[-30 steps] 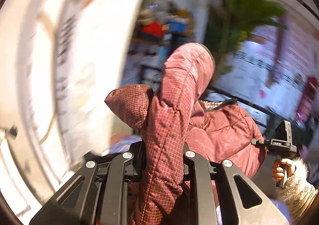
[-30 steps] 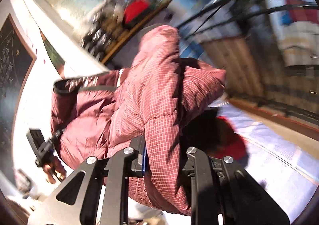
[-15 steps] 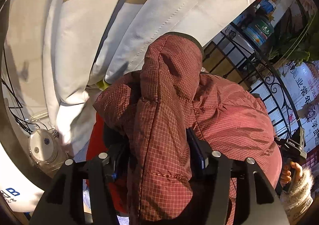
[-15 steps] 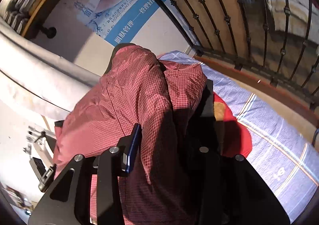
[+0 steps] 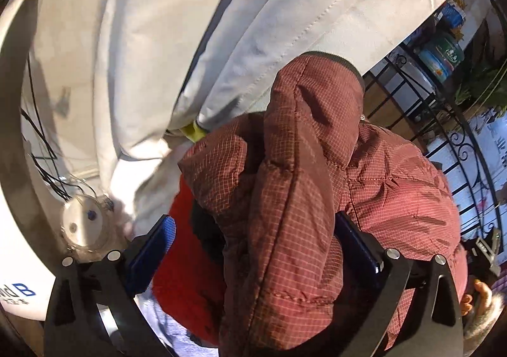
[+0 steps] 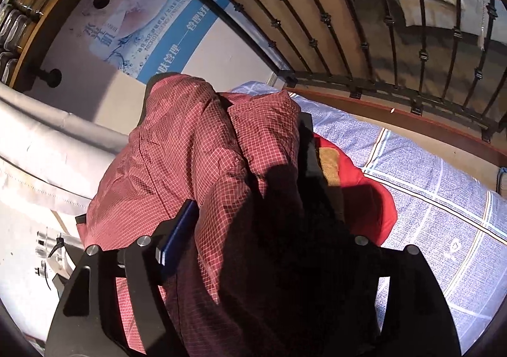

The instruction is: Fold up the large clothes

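Both claws — left claw [image 5: 250,249] and right claw [image 6: 263,249] — are opening, releasing the jacket [image 5: 317,198]; a second ago clenched and raised, it now rests on the bed [image 6: 443,198] — fold laid down.

The padded jacket [image 5: 294,186] is dark red with a fine pale grid and stitched quilting. It lies bunched in a heap on the bed (over a bright red lining or garment beneath it, which one cannot be told). One puffy sleeve [image 6: 190,135] drapes over the top, its dark ribbed cuff [image 5: 345,60] at the far end.
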A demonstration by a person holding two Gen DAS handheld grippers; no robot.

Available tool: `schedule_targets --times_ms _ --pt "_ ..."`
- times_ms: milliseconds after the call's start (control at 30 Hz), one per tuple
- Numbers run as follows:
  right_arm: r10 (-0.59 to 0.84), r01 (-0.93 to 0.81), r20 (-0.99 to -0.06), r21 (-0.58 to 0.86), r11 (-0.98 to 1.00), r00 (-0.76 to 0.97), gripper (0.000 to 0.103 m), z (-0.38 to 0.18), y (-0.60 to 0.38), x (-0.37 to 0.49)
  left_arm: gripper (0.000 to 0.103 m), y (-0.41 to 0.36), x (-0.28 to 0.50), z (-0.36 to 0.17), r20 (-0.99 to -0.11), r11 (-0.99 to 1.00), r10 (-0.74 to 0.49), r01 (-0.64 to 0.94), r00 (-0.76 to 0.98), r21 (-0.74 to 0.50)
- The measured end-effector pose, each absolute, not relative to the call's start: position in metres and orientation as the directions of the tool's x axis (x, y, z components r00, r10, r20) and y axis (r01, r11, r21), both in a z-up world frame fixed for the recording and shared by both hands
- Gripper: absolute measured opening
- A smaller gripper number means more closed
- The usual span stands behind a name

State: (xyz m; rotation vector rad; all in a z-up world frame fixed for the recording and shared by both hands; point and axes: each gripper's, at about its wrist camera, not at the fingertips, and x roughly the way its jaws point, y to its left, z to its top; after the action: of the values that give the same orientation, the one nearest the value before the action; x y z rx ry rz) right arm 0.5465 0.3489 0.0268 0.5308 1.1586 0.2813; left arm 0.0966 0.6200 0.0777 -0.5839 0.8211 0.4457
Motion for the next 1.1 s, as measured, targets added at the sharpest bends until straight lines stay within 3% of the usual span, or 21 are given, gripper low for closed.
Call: schedule_targets --times_ms 67,167,200,233,300,400,567,700,933,1100 --pt "0.444 0.067 -0.800 0.510 0.858 0.402 0.081 0.042 0.350 0.542 0.097 0.611 0.089 0.099 -0.769 0.764 0.254 -0.609 0.586 -0.212" --pt "0.431 0.025 -0.775 0.497 0.867 0.461 0.082 0.077 0.353 0.529 0.097 0.594 0.067 0.142 -0.697 0.755 0.385 -0.641 0.606 -0.140" --pt "0.428 0.006 -0.762 0.493 0.870 0.485 0.086 0.090 0.354 0.525 0.097 0.588 0.060 0.155 -0.679 0.756 0.402 -0.641 0.614 -0.131" --pt "0.423 -0.016 -0.747 0.484 0.875 0.512 0.096 0.105 0.354 0.519 0.097 0.581 0.053 0.169 -0.672 0.758 0.416 -0.642 0.613 -0.116" --pt "0.387 -0.044 -0.735 0.440 0.897 0.557 0.098 0.134 0.358 0.505 0.097 0.567 0.046 0.187 -0.688 0.759 0.430 -0.647 0.585 -0.076" --pt "0.352 -0.116 -0.750 0.350 0.930 0.561 0.098 0.168 0.375 0.485 0.097 0.543 0.042 0.205 -0.714 0.783 0.422 -0.621 0.559 -0.023" --pt "0.338 -0.304 -0.851 0.224 0.926 0.402 0.098 0.179 0.432 0.446 0.097 0.507 0.053 0.203 -0.795 0.793 0.392 -0.607 0.464 0.037" --pt "0.287 -0.410 -0.902 0.141 0.901 0.322 0.098 0.177 0.468 0.419 0.097 0.476 0.063 0.199 -0.860 0.852 0.217 -0.520 0.461 -0.064" --pt "0.141 -0.472 -0.946 -0.014 0.882 0.291 0.098 0.175 0.496 0.390 0.097 0.431 0.070 0.196 -0.881 0.868 0.260 -0.495 0.395 0.035" --pt "0.121 -0.448 -0.944 -0.030 0.894 0.306 0.098 0.173 0.495 0.384 0.097 0.419 0.069 0.190 -0.891 0.862 0.302 -0.497 0.338 0.104"
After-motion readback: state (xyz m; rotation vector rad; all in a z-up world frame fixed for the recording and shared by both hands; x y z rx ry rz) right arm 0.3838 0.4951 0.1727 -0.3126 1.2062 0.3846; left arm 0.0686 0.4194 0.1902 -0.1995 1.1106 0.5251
